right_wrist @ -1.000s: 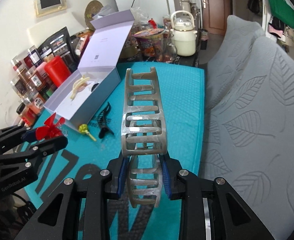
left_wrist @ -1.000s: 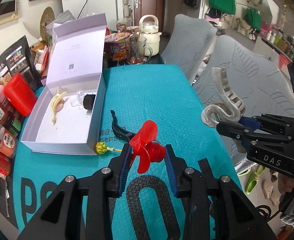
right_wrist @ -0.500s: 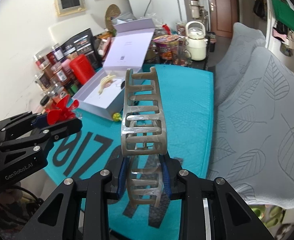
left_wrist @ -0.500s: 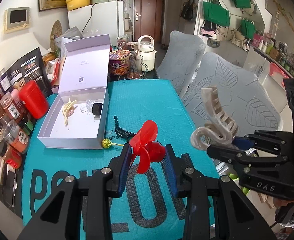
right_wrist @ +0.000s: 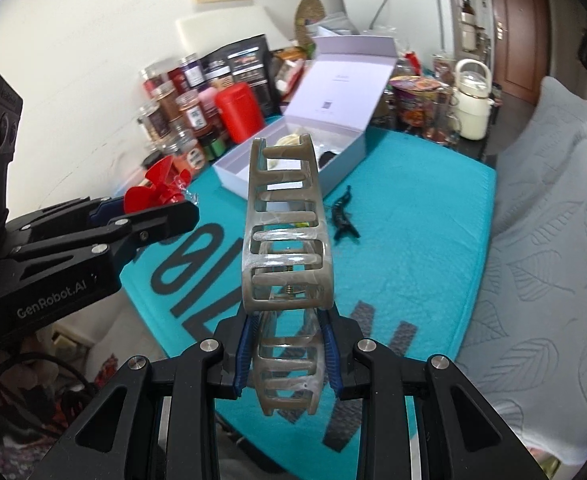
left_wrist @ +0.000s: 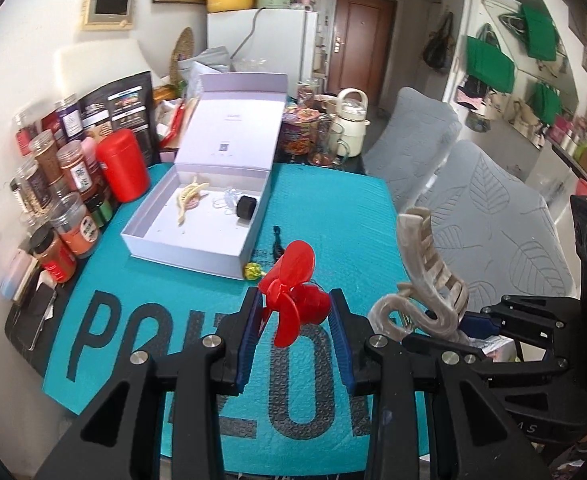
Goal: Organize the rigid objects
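Observation:
My left gripper (left_wrist: 296, 320) is shut on a small red fan propeller (left_wrist: 293, 296), held above the near part of the teal mat (left_wrist: 173, 320). My right gripper (right_wrist: 287, 344) is shut on a large grey marbled hair claw clip (right_wrist: 287, 232), also raised above the mat. Each gripper shows in the other's view: the clip (left_wrist: 425, 280) at right, the propeller (right_wrist: 157, 190) at left. An open white box (left_wrist: 197, 220) on the mat holds a cream hair clip (left_wrist: 189, 198) and a black round item (left_wrist: 246, 207). A black clip (right_wrist: 343, 220) and a yellow-green candy (left_wrist: 252, 271) lie beside the box.
Spice jars (left_wrist: 53, 200) and a red canister (left_wrist: 123, 170) line the left edge. A noodle cup (left_wrist: 299, 134), glass mug (left_wrist: 327, 146) and cream kettle (left_wrist: 351, 114) stand behind the mat. Grey cushioned seats (left_wrist: 493, 232) are on the right.
Both grippers have pulled back and up from the table with their objects still held. The box and mat look farther away now.

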